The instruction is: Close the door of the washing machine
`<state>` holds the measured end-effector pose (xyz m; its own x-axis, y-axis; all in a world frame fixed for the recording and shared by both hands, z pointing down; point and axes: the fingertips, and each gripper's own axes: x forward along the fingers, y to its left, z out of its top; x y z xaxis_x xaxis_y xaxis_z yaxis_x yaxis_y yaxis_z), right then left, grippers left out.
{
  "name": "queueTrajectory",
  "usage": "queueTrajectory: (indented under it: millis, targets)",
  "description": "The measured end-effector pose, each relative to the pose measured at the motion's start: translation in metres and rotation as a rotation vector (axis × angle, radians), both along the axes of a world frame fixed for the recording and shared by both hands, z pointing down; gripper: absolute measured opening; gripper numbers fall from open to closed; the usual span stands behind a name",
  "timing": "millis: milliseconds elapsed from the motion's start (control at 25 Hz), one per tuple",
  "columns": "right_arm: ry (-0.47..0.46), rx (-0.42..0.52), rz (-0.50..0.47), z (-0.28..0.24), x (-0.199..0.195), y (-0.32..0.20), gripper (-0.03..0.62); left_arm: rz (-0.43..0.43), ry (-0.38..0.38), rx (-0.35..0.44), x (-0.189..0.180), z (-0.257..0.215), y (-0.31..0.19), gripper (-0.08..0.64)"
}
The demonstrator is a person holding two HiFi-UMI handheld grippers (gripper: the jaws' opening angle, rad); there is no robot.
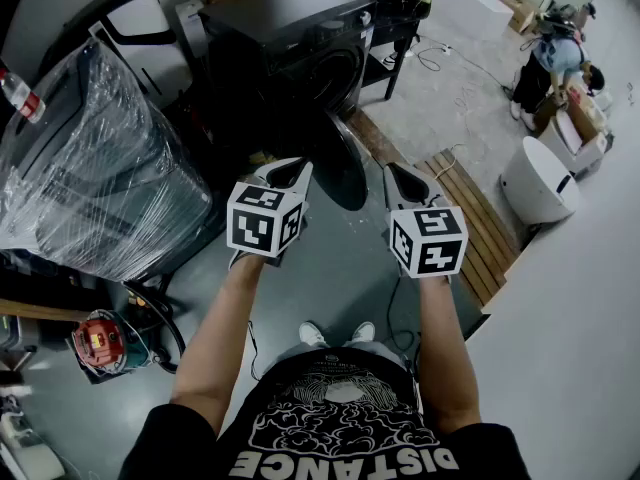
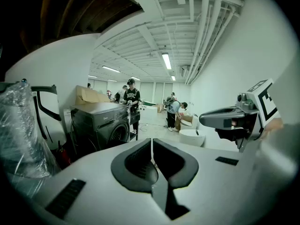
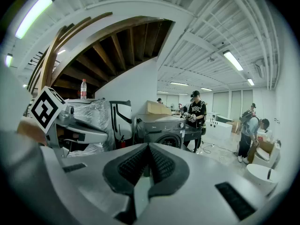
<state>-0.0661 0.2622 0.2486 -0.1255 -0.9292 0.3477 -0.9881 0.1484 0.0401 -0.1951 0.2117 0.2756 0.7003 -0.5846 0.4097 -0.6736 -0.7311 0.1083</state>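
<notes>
My left hand-held gripper (image 1: 294,172) has its jaws pressed together on nothing. My right hand-held gripper (image 1: 397,175), well apart beside it, is closed and empty too. Between their tips and just beyond, the round door (image 1: 338,163) stands swung open. The dark washing machine (image 1: 300,38) sits behind it.

The person wears a black short-sleeved T-shirt (image 1: 340,433) with a white cloud drawing and white block lettering, at six o'clock in the head view. White shoes (image 1: 311,334) show just above it. The left claw (image 1: 290,173) and right claw (image 1: 400,180) each have a pale grey shell, dark ribbed pads (image 2: 136,162) and a black-and-white marker cube (image 1: 265,218).
</notes>
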Motion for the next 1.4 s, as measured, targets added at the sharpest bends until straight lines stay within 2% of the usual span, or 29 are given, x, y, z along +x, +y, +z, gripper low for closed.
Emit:
queueTrajectory:
  millis: [320, 720, 1040, 1400]
  targets:
    - [0.001, -0.021, 0.017, 0.009, -0.013, -0.010, 0.023, 0.027, 0.028, 0.000, -0.004, 0.003, -0.007, 0.037]
    - [0.011, -0.073, -0.033, 0.028, -0.031, -0.025, 0.025, 0.029, 0.044, -0.018, -0.010, 0.013, -0.011, 0.037]
    - [0.017, -0.105, -0.065, 0.048, -0.024, -0.047, 0.039, -0.008, 0.032, -0.031, -0.006, 0.022, -0.026, 0.037]
    - [-0.001, -0.157, -0.174, 0.082, -0.007, -0.096, 0.085, -0.119, -0.004, -0.046, 0.011, 0.038, -0.066, 0.037]
